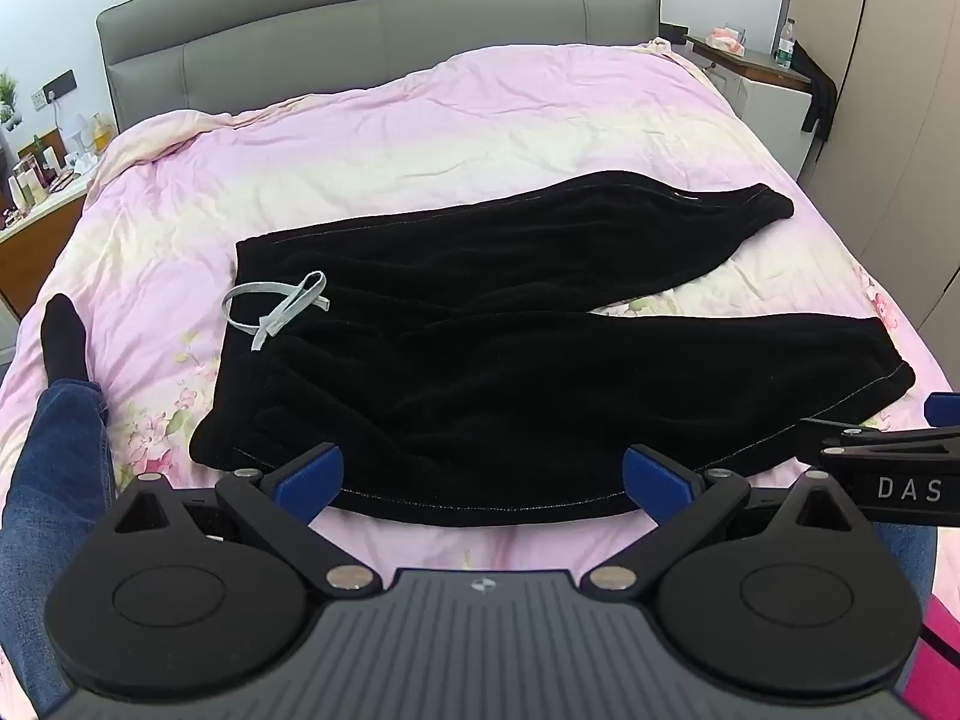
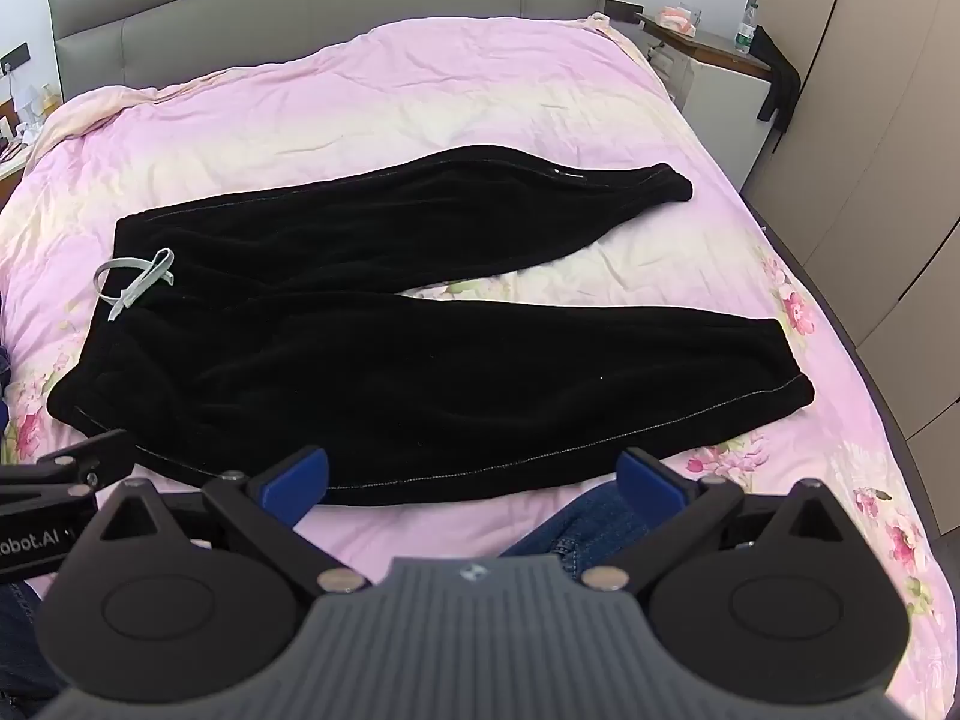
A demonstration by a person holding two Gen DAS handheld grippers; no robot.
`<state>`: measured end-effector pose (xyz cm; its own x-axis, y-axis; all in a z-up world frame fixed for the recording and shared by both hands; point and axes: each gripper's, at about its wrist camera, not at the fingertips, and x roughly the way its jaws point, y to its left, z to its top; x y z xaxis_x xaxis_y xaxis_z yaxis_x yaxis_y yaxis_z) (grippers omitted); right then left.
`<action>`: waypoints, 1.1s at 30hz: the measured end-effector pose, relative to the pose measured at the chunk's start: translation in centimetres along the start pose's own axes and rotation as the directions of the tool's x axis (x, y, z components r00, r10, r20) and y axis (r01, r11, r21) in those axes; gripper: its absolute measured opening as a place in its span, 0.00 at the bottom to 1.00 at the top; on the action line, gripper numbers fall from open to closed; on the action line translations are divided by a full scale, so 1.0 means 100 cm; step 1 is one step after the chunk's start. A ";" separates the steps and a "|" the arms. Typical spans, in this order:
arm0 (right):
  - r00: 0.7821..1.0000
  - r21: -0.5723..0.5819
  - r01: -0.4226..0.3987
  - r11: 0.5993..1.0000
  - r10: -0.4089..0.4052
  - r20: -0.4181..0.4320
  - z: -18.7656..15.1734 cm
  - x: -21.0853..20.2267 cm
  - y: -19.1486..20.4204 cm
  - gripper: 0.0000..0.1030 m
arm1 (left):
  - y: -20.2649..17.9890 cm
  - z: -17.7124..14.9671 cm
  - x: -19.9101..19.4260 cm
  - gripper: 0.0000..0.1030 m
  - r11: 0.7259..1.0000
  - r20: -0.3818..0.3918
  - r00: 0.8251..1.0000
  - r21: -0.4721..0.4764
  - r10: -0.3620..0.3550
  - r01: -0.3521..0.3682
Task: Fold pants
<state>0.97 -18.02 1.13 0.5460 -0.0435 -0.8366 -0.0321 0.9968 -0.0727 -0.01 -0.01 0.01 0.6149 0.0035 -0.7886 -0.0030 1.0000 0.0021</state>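
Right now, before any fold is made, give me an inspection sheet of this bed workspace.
Surface: pink floral duvet, wrinkled, covering the bed.
Job's things: black pants lie flat and unfolded, legs spread apart toward the right, waistband at left with a pale drawstring on top.
Clutter: nothing seen on the duvet besides the person's jeans-clad leg and sock.
Grippers: left gripper and right gripper both open, at the pants' near edge, nothing between the fingers.
Cables: a thin cord hangs from a wall socket at far left.
Surroundings: grey headboard, crowded nightstand at left, a bottle on the right one, wardrobe at right.
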 end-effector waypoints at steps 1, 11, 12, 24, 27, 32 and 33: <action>1.000 0.001 -0.001 1.000 0.001 0.002 0.000 0.000 0.000 0.95 | 0.000 0.000 0.000 1.00 1.000 0.002 1.000 0.000 -0.001 0.001; 1.000 0.001 -0.005 1.000 0.005 0.003 -0.001 0.001 -0.001 0.95 | -0.003 -0.003 0.003 1.00 1.000 0.008 1.000 0.006 0.001 -0.002; 1.000 0.001 -0.005 1.000 0.005 0.005 -0.001 0.000 -0.002 0.95 | -0.004 -0.004 0.003 1.00 1.000 0.008 1.000 0.006 0.002 -0.002; 1.000 -0.003 0.001 1.000 -0.001 -0.001 0.000 0.003 0.001 0.95 | -0.004 -0.004 0.002 1.00 1.000 0.004 1.000 0.008 -0.003 0.003; 1.000 -0.002 -0.001 1.000 0.001 0.000 0.000 0.003 0.000 0.95 | -0.005 -0.004 0.002 1.00 1.000 0.004 1.000 0.008 -0.004 0.004; 1.000 -0.002 0.000 1.000 0.000 -0.002 0.000 0.003 0.001 0.95 | -0.006 -0.003 0.001 1.00 1.000 0.002 1.000 0.008 -0.003 0.003; 1.000 -0.003 0.001 1.000 -0.001 -0.002 0.000 0.003 0.001 0.95 | -0.006 -0.003 0.001 1.00 1.000 0.002 1.000 0.007 -0.002 0.002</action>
<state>1.12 -17.95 0.85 0.5442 -0.0445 -0.8378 -0.0339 0.9966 -0.0750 -0.19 -0.61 -0.27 0.6165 0.0013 -0.7873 0.0041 1.0000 0.0049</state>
